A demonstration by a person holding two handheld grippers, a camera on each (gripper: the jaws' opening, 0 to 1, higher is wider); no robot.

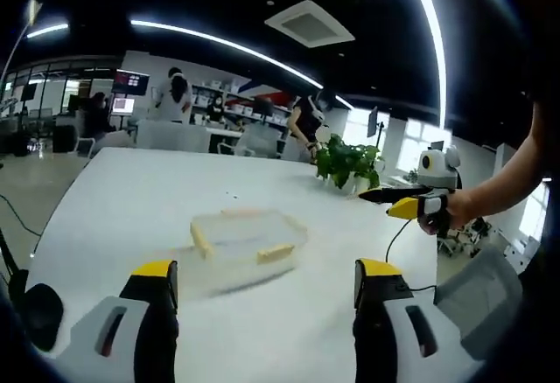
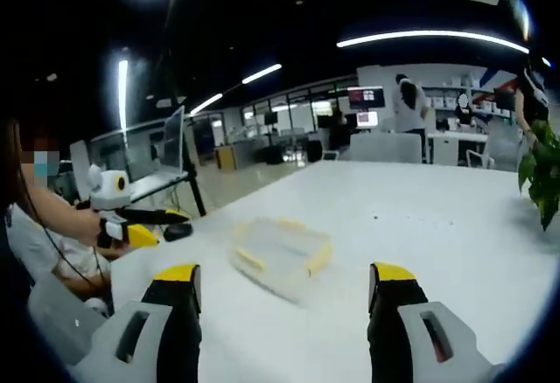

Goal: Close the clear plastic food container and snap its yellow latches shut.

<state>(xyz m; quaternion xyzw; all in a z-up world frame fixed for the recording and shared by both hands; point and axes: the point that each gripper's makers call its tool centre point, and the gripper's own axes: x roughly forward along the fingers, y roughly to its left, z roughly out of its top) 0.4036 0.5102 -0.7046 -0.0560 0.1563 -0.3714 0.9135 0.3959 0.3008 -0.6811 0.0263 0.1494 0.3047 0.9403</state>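
In the left gripper view, the left gripper (image 1: 262, 291) rises from the bottom edge with its yellow-tipped fingers (image 1: 156, 271) spread wide and nothing between them. Ahead of them, well apart, the clear plastic food container (image 1: 248, 241) sits on the white desk (image 1: 140, 191). Pale yellow latches (image 1: 276, 253) show along its sides; the picture is blurred, so whether the lid is seated cannot be told. Farther right a potted plant (image 1: 348, 164) stands on the desk. At the right edge the right gripper (image 1: 411, 203) is held in a hand (image 1: 451, 211) above the desk.

In the right gripper view, the left gripper (image 2: 147, 224) appears at the left, held by a hand (image 2: 114, 230) near the desk's edge. The container (image 2: 282, 256) lies near the middle, just beyond the right gripper (image 2: 284, 291), whose fingers (image 2: 394, 274) also stand wide apart and hold nothing. Plant leaves (image 2: 544, 173) hang at the far right.
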